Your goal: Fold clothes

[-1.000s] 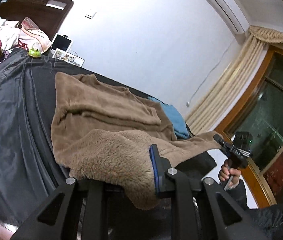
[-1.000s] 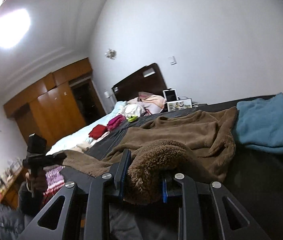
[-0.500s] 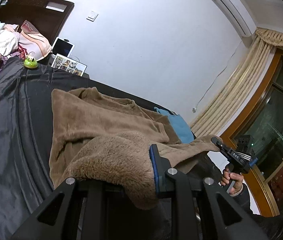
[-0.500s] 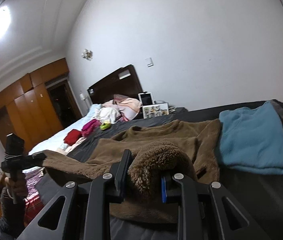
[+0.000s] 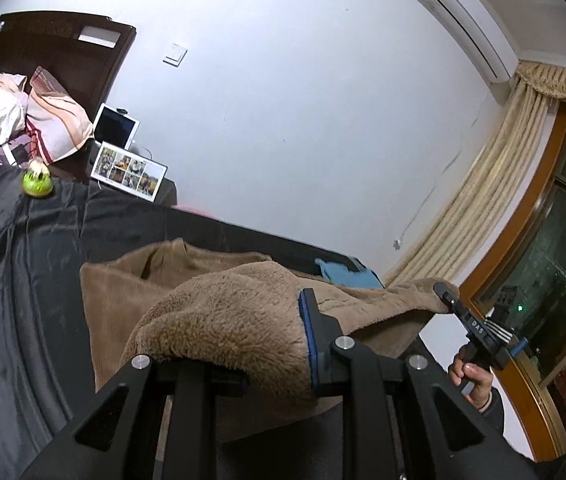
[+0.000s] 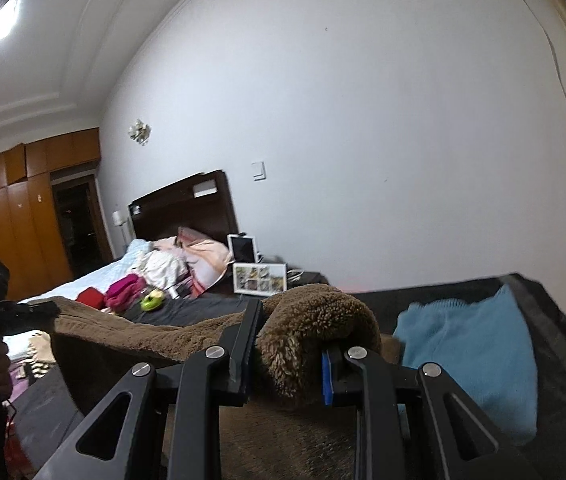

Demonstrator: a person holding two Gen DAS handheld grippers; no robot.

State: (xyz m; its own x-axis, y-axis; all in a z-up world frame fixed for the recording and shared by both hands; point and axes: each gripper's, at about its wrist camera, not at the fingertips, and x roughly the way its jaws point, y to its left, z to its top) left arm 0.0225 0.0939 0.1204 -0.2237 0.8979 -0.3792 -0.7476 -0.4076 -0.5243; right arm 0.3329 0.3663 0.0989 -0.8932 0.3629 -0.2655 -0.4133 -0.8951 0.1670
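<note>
1. Left wrist view: my left gripper [image 5: 273, 344] is pinching a fat wad of the brown fleece garment [image 5: 219, 320]. The fleece bulges over the fingers, so I only see the blue pad of one finger [image 5: 309, 336] pressed against it; the other finger is buried under the fluff.
2. Same view, using the fleece as the landmark: it's held up off the black bed cover [image 5: 15, 300], and its far part sags down onto that cover. Off to the side its edge stretches out to the right gripper [image 5: 449, 296], which has the fabric caught at its tip, with the hand [image 5: 473, 380] gripping the handle below.
3. Just behind the fleece a bit of the blue garment [image 5: 347, 276] peeks out. Well beyond the fleece, toward the headboard, there's a green toy [image 5: 37, 182] on the cover and a photo frame [image 5: 129, 172] near the wall.
4. Right wrist view: the right gripper [image 6: 289, 350] is clamped on another clump of the same brown fleece garment [image 6: 315, 320], which curls up between the fingers and spills over the top.
5. From that clump the fleece runs taut sideways to the left gripper [image 6: 49, 312], where the fabric edge meets its tip. I can't make out the fingers themselves from here.
6. The blue garment [image 6: 471, 344] lies flat on the black bed cover [image 6: 555, 344] right beside the fleece. Far past the fleece sits a pile of clothes [image 6: 163, 264] near the headboard.
</note>
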